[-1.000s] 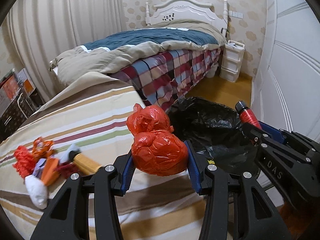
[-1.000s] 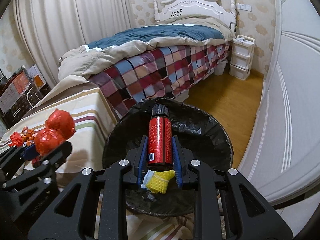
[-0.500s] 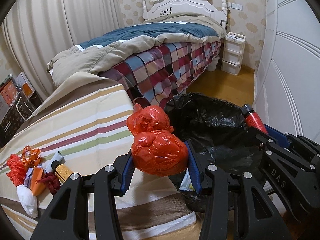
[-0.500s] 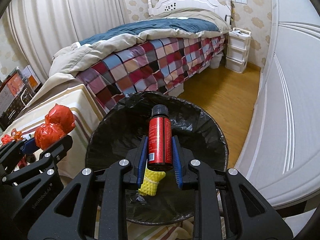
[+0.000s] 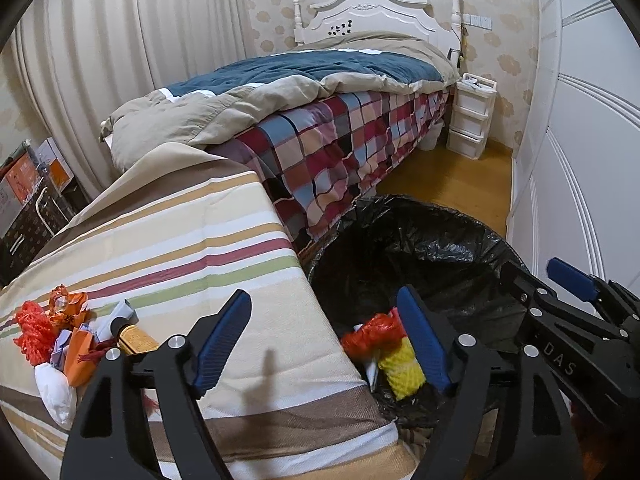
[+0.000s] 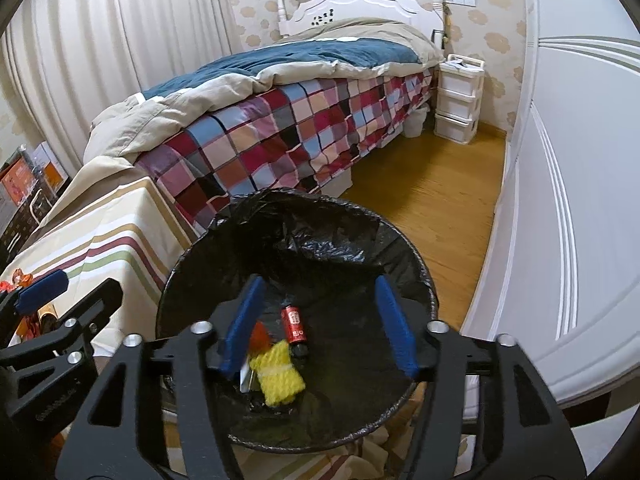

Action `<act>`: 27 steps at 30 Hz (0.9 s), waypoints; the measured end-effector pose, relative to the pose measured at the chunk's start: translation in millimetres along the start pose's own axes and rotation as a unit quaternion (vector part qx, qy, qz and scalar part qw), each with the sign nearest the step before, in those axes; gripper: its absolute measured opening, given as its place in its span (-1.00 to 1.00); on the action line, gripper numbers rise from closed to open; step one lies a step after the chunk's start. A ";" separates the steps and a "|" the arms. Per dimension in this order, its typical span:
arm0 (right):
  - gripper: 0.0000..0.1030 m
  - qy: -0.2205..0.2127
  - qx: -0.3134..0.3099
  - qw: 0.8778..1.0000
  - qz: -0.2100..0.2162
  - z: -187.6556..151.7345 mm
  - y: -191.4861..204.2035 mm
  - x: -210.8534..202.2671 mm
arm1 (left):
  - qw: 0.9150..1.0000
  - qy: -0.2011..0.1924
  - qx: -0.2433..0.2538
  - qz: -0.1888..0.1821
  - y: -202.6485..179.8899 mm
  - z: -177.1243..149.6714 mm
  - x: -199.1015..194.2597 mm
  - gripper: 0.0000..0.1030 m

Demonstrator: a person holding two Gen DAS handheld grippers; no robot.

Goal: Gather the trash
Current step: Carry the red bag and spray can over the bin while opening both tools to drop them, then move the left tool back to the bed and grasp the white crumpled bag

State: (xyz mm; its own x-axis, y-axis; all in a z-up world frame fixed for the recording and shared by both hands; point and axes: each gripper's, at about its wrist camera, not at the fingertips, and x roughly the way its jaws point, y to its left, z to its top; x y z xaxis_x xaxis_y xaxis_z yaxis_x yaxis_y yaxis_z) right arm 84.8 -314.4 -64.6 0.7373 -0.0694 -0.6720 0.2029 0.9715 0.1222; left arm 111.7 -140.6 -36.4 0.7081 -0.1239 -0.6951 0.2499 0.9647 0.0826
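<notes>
Left wrist view: the left claw (image 5: 324,340) is spread wide and empty, hanging over the table's (image 5: 224,248) edge where it meets the bin (image 5: 420,240). Between its pads, down in the bin, lie a red bag (image 5: 374,334) and a yellow foam net (image 5: 402,370), touching each other. More trash sits on the table at the near left: a pile (image 5: 60,340) of red netting, orange wrappers, a white wad and a tan tube (image 5: 136,338) whose long axis runs from near right to far left, dark end pointing away from the bin. The right claw (image 5: 568,280) shows at the right, over the bin's far rim.

Right wrist view: the right claw (image 6: 320,324) is also released, pads well apart, directly above the black-lined bin (image 6: 304,224). At the bottom a red can (image 6: 295,326) lies on its side, long axis running roughly toward and away from the camera, dark end nearest; which end is the cap I cannot tell. The foam net (image 6: 280,372) lies just beside it, with a red scrap (image 6: 260,334) to its left. The left claw (image 6: 42,286) sits at the far left over the table.

The drop looks done, so the step in hand is probably going back for the pile. To do it well, bring the left claw across the tube's short side rather than along it, and pinch loose wrappers low against the cloth so they do not slip out.
</notes>
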 end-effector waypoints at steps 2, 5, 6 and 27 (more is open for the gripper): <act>0.31 -0.001 0.003 1.000 -0.004 -0.5 -1.4 -2.3 | 1.000 -0.002 -0.003 0.003 2.8 -0.2 -2.3 0.51; 0.50 -0.006 0.005 1.000 -0.010 -1.0 -2.2 -8.8 | 1.000 -0.007 -0.009 0.010 9.4 -1.5 -8.5 0.52; 0.55 -0.007 0.005 1.000 -0.011 -0.9 -2.4 -10.6 | 1.000 -0.008 -0.011 0.013 12.6 -2.8 -11.1 0.53; 0.83 -0.005 0.005 1.000 0.030 -19.9 52.4 -44.6 | 0.994 -0.009 -0.079 0.078 106.4 -46.1 -60.5 0.55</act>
State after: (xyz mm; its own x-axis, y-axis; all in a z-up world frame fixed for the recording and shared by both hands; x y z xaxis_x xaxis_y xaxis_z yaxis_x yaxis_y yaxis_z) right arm 49.7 -255.9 -42.7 0.7544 -0.0129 -0.6563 0.1644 0.9716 0.1700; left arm 65.0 -19.8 -18.4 0.7425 0.0265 -0.6693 0.0315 0.9967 0.0743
